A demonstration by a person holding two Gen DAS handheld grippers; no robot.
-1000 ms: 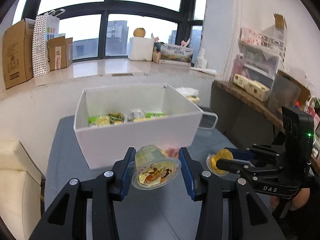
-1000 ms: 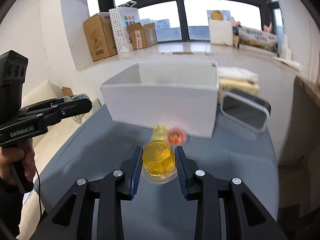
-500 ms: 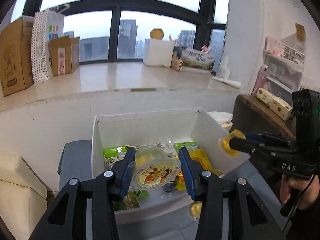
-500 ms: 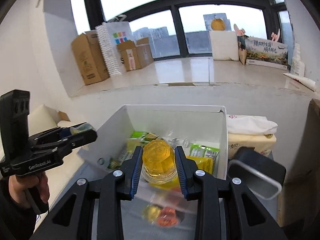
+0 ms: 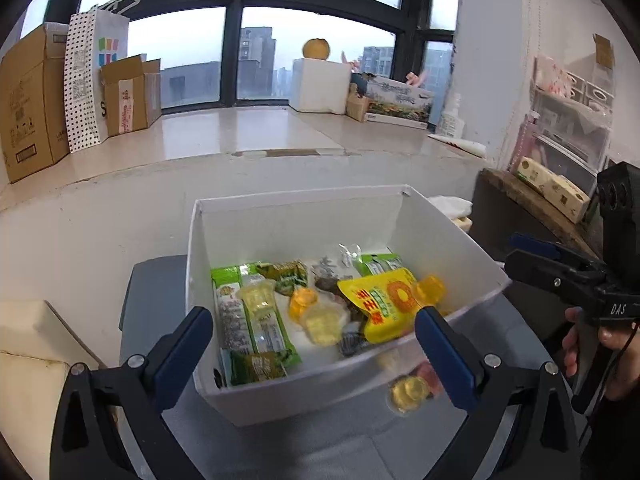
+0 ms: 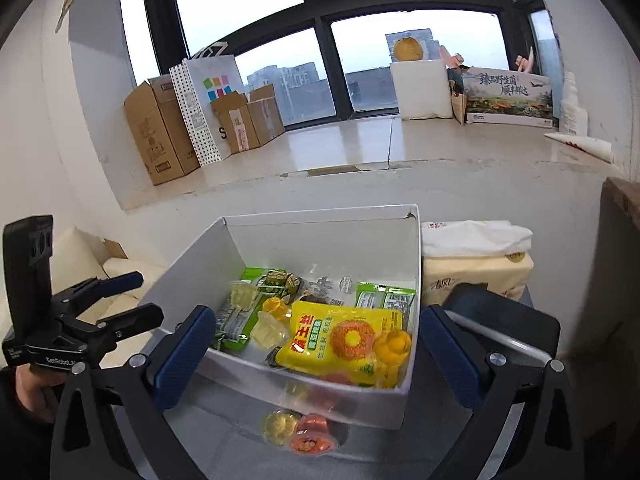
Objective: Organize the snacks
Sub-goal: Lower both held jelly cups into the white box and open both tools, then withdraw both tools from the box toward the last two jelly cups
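The white box (image 5: pixel 296 204) (image 6: pixel 320 214) holds green bars, a yellow packet (image 5: pixel 382 300) (image 6: pixel 344 336) and several jelly cups. My left gripper (image 5: pixel 314 350) hangs over the box's near wall, its jaws opening wide with nothing between them. A pale yellow jelly cup (image 5: pixel 322 322) lies blurred in the box below it. My right gripper (image 6: pixel 316 354) is likewise opening and empty over the near wall. An orange jelly cup (image 6: pixel 394 346) lies at the box's right corner. Outside the box, a yellow cup (image 6: pixel 280 424) and a red cup (image 6: pixel 312 438) rest on the grey table (image 5: pixel 280 440).
A tissue pack (image 6: pixel 476 272) and a black lidded container (image 6: pixel 504 320) stand right of the box. A cream cushion (image 5: pixel 28 340) lies left of the table. Cardboard boxes (image 5: pixel 28 100) and a dotted bag (image 6: pixel 204 108) line the window sill.
Both grippers travelled forward from the table to above the box, then opened. The pale yellow cup and the orange cup left the jaws and now lie in the box.
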